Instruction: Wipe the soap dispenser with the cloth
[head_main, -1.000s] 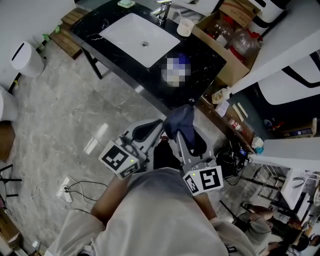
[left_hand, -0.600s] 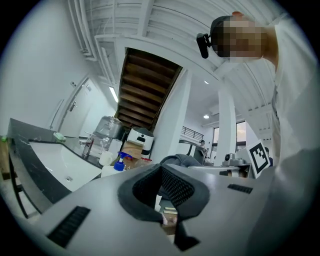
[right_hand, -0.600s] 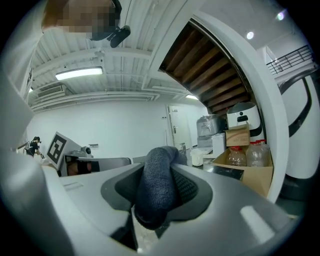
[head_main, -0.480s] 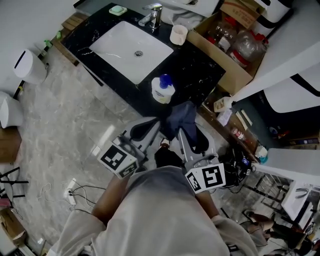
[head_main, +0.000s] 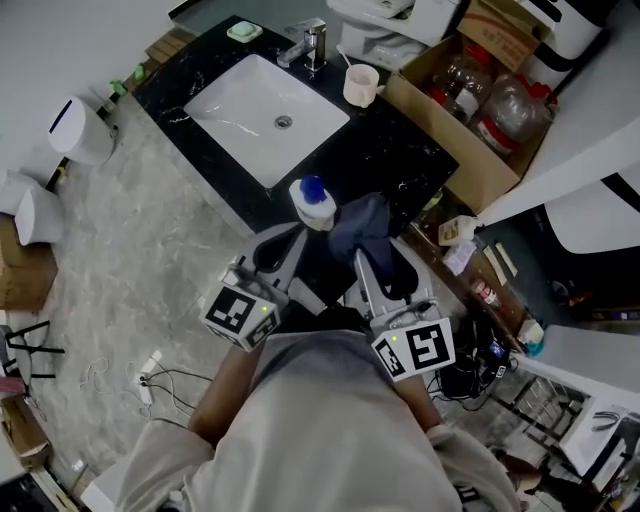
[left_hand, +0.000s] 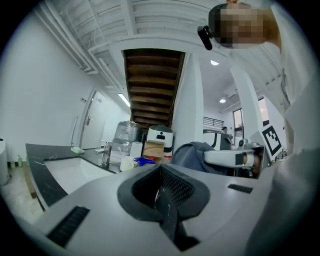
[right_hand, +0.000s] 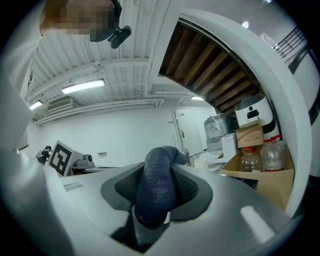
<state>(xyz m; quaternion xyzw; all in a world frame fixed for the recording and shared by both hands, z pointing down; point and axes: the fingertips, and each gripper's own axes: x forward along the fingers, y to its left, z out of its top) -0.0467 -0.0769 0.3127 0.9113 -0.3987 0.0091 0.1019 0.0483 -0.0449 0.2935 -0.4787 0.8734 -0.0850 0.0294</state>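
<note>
With right claw (right_hand: 154, 212) clenched on the cloth (right_hand: 159, 182), left claw (left_hand: 165, 202) sits clenched empty, apparently just beside the soap dispenser (head_main: 314, 203).

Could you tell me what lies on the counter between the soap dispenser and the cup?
Nothing: in the head view only bare black countertop runs from the soap dispenser to the cup, past the sink.
</note>
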